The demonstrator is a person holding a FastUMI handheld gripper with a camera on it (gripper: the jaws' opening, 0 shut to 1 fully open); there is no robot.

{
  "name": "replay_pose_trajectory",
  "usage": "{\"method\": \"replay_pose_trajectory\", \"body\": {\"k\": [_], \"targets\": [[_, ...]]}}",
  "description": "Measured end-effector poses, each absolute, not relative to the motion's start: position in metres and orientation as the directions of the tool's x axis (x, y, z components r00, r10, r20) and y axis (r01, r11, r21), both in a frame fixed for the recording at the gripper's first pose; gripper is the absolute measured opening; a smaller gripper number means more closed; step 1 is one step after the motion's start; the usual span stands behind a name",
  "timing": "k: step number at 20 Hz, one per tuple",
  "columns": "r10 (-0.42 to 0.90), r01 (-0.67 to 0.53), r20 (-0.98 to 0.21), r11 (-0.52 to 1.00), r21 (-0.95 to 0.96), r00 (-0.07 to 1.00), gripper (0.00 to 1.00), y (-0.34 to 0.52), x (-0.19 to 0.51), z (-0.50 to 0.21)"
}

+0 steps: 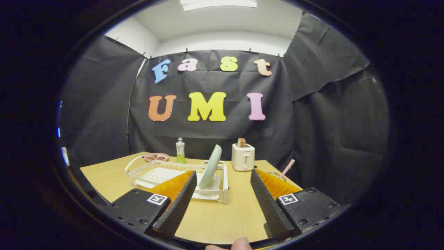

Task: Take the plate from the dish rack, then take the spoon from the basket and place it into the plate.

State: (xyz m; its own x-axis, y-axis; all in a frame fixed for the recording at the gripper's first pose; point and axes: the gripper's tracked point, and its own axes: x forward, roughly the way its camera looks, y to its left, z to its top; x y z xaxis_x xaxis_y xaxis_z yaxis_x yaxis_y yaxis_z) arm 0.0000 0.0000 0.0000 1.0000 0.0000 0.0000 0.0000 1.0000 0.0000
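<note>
A pale green plate stands on edge in the right end of a white wire dish rack on the wooden table. My gripper is held open above the table, short of the rack, with nothing between its fingers. The plate lies just beyond the left fingertip. A spoon handle with a pink checked pattern sticks up from a basket that is mostly hidden behind the right finger.
A white toaster with a slice of toast stands behind the rack. A small green bottle and a pink dish sit at the back left. A fingertip of a person's hand shows below the gripper.
</note>
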Motion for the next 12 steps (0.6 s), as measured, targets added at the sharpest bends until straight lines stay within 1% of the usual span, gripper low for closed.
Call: {"method": "replay_pose_trajectory", "body": {"k": [5, 12], "targets": [[0.013, -0.014, 0.009, 1.0, 0.011, 1.0, 1.0, 0.0022, -0.0013, 0.002], [0.01, -0.01, -0.007, 1.0, 0.018, 1.0, 1.0, 0.0005, -0.0002, -0.0029]]}}
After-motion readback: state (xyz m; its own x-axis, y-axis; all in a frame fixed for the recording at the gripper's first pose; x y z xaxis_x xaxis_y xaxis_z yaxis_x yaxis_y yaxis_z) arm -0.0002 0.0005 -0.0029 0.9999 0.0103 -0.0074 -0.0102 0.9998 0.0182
